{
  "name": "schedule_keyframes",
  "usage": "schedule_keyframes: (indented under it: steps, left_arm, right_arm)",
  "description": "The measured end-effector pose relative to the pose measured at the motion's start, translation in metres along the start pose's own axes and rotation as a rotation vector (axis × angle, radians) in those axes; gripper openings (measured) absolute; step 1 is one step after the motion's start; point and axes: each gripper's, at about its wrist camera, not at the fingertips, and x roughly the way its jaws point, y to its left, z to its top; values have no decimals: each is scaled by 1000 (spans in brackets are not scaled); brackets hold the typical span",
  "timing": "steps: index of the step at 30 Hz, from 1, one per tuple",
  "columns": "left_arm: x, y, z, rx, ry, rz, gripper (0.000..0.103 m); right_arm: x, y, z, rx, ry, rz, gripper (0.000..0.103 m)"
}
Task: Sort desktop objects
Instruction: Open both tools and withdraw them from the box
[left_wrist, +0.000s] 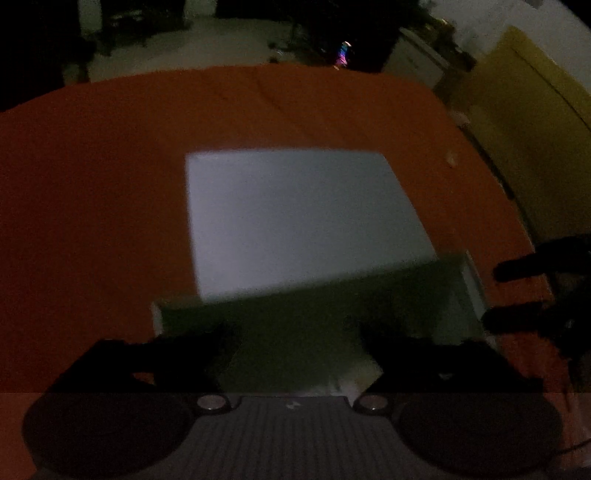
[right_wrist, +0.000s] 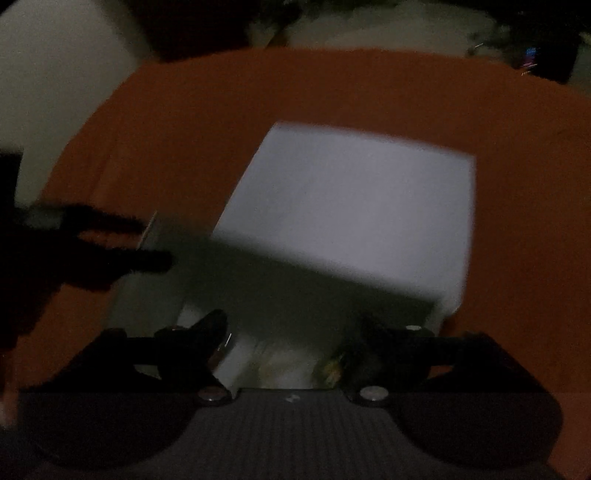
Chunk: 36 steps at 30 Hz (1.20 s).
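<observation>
Both my left gripper (left_wrist: 295, 339) and right gripper (right_wrist: 291, 332) stand wide, empty, over the white box (left_wrist: 295, 218) at twelve o'clock on the orange tablecloth (left_wrist: 92, 184). Dim; I'd descend slowly.

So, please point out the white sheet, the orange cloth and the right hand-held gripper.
white sheet (left_wrist: 295, 218), left wrist view, middle of its lit face.
orange cloth (left_wrist: 96, 192), left wrist view, bare part left of the sheet.
right hand-held gripper (right_wrist: 291, 336), right wrist view, midway between its fingertips.
</observation>
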Motion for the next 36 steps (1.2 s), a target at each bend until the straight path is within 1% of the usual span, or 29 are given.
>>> schedule_keyframes:
  steps: [1, 3, 5, 6, 7, 8, 11, 12, 13, 14, 17, 19, 21, 22, 25, 28, 30, 34, 36]
  left_arm:
    - [1, 5, 8, 2, -6, 4, 85]
    - [2, 15, 23, 7, -17, 13, 85]
    - [10, 27, 36, -13, -15, 5, 94]
    - [14, 32, 43, -25, -12, -1, 94]
    - [21, 37, 49, -39, -7, 4, 94]
    - [29, 41, 55, -52, 0, 16, 97]
    - [50, 59, 76, -77, 26, 8, 99]
    - [57, 64, 84, -84, 36, 4, 103]
    - [64, 70, 91, -92, 45, 0, 103]
    - [71, 75, 96, -97, 51, 15, 103]
    - [94, 89, 112, -107, 64, 88, 103]
    - [110, 98, 120, -116, 74, 138, 103]
    - [125, 104, 122, -134, 93, 174, 103]
    - [132, 107, 121, -143, 102, 186, 103]
    - [150, 109, 115, -142, 132, 197, 103]
    - [169, 103, 113, -91, 151, 216, 103]
    - [181, 97, 111, -34, 169, 225, 103]
    - [191, 89, 102, 86, 165, 191, 103]
    - [198, 90, 100, 65, 194, 124, 103]
  right_arm:
    - [-1, -7, 9, 8, -14, -22, 89]
    - [2, -20, 21, 13, -20, -64, 90]
    - [10, -34, 31, 15, -20, -102, 90]
    - [14, -43, 36, 26, -14, -118, 90]
    - [22, -51, 41, 41, -6, -126, 90]
    - [30, -58, 45, 56, 8, -120, 90]
    - [46, -84, 60, 112, 36, -119, 91]
    - [49, -92, 66, 118, 45, -111, 95]
    - [52, -99, 73, 122, 51, -108, 98]
    - [57, -105, 81, 124, 53, -111, 101]
    - [61, -125, 88, 146, 26, -168, 103]
    - [71, -137, 93, 157, 14, -170, 103]
    - [86, -149, 96, 169, 40, -165, 103]
    - [92, -155, 97, 174, 58, -176, 103]
    - [112, -168, 97, 181, 73, -198, 103]
    - [117, -179, 94, 231, 29, -208, 103]
    - [124, -187, 87, 281, 18, -202, 103]
    - [141, -191, 79, 296, 91, -144, 103]
    - [149, -188, 77, 278, 109, -146, 103]
